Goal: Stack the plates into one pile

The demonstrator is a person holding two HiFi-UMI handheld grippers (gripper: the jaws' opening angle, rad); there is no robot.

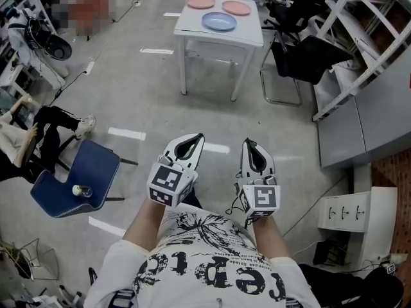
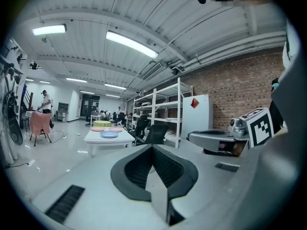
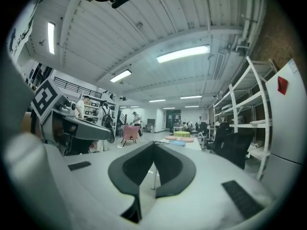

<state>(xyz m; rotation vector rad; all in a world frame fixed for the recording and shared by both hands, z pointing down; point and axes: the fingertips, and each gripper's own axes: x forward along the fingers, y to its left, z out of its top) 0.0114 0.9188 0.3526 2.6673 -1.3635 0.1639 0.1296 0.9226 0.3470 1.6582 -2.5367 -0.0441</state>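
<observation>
Beyond the plates on the far table, a yellow-green thing is too small to identify. The head view's left edge crops a seated person.

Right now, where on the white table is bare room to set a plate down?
The white table is bare at its near left corner, beside the blue plate, and in a narrower strip near right. The far half is crowded: left pink plate and right pink plate side by side.
</observation>
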